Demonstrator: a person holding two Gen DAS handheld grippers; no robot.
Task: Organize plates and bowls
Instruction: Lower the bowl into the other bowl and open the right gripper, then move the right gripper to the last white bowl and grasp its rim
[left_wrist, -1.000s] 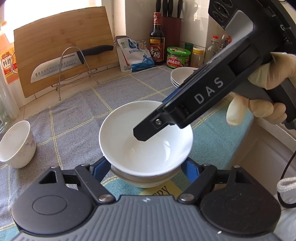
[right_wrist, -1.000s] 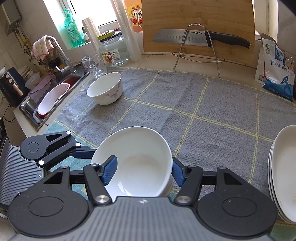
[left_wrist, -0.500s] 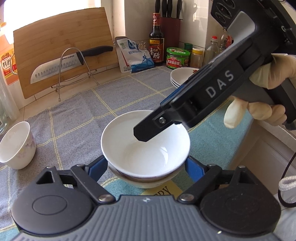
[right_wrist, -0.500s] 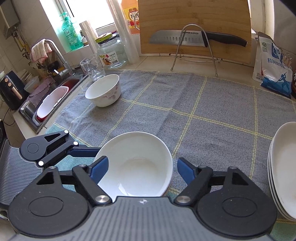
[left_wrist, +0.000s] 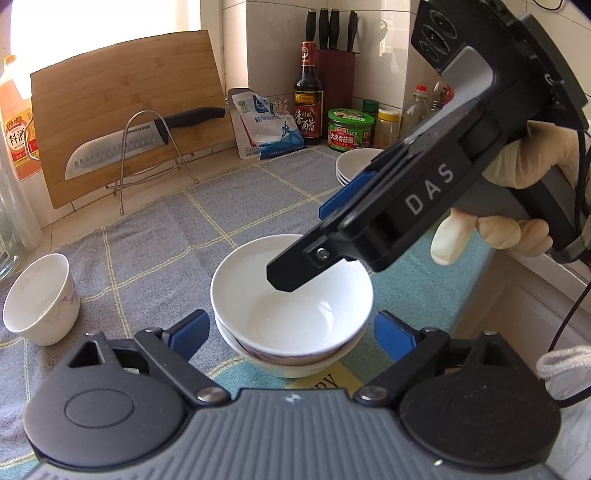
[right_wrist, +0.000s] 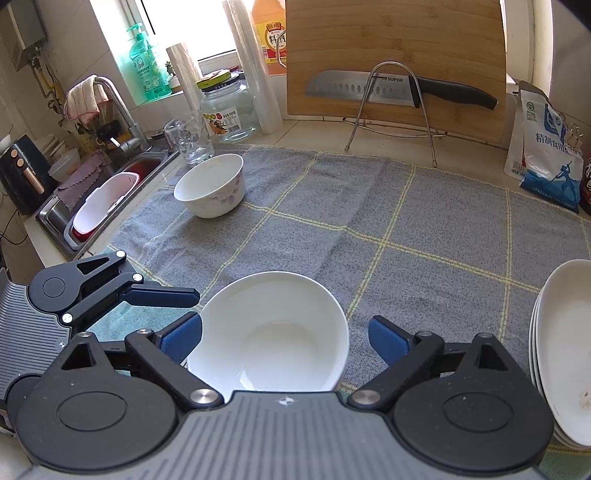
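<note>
Bowls first: at the left of my right-hand view sits a flowered bowl (right_wrist: 210, 186) on the grey cloth (right_wrist: 406, 229). Low in the middle, a white bowl (right_wrist: 269, 332) rests between my right gripper (right_wrist: 285, 334) pads; its jaws are opening, not touching it. My left gripper (left_wrist: 291, 330) opens too around the stacked bowls. Plates (right_wrist: 561, 350) sit at the right edge.
</note>
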